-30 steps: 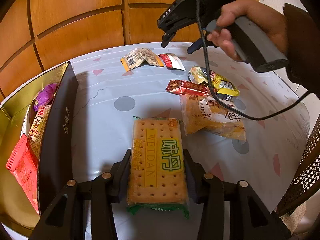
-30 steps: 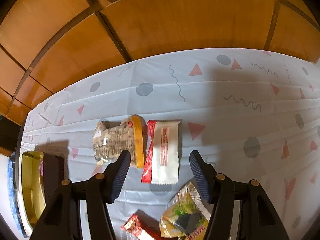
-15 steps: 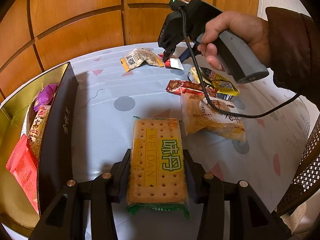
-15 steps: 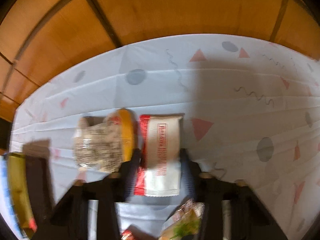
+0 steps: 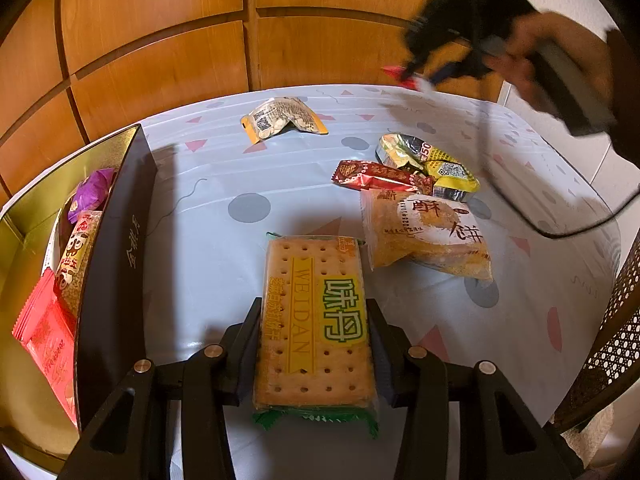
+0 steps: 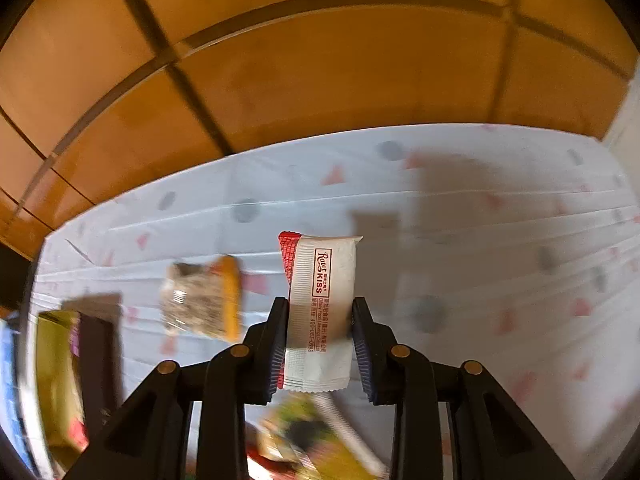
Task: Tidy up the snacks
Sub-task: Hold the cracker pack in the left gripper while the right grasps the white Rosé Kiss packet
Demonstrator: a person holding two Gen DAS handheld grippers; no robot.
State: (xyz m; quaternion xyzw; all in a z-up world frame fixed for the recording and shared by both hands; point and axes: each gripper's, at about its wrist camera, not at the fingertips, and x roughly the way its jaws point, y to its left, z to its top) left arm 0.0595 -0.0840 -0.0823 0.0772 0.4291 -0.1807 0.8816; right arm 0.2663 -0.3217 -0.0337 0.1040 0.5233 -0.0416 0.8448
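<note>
My left gripper (image 5: 314, 322) is shut on a WEIDAN cracker pack (image 5: 314, 320), held by its long sides just over the tablecloth. My right gripper (image 6: 320, 320) is shut on a white and red wafer packet (image 6: 322, 292), lifted off the table. From the left wrist view the right gripper (image 5: 420, 78) shows blurred at top right, a hand (image 5: 532, 48) on its handle, the red packet end (image 5: 396, 74) sticking out. A dark box with gold lining (image 5: 116, 248) stands at the left, holding several snacks.
On the cloth lie a nut packet (image 5: 282, 120), a red bar (image 5: 374, 176), a yellow foil pouch (image 5: 430, 166) and a pastry bag (image 5: 424, 232). A cable (image 5: 560, 232) hangs over the right side. Wooden panels (image 5: 240, 40) rise behind; a wicker chair (image 5: 616, 344) stands at right.
The right gripper came down around the white and red packet, shut on it and lifted it up and to the right. The left gripper with the cracker pack stayed still.
</note>
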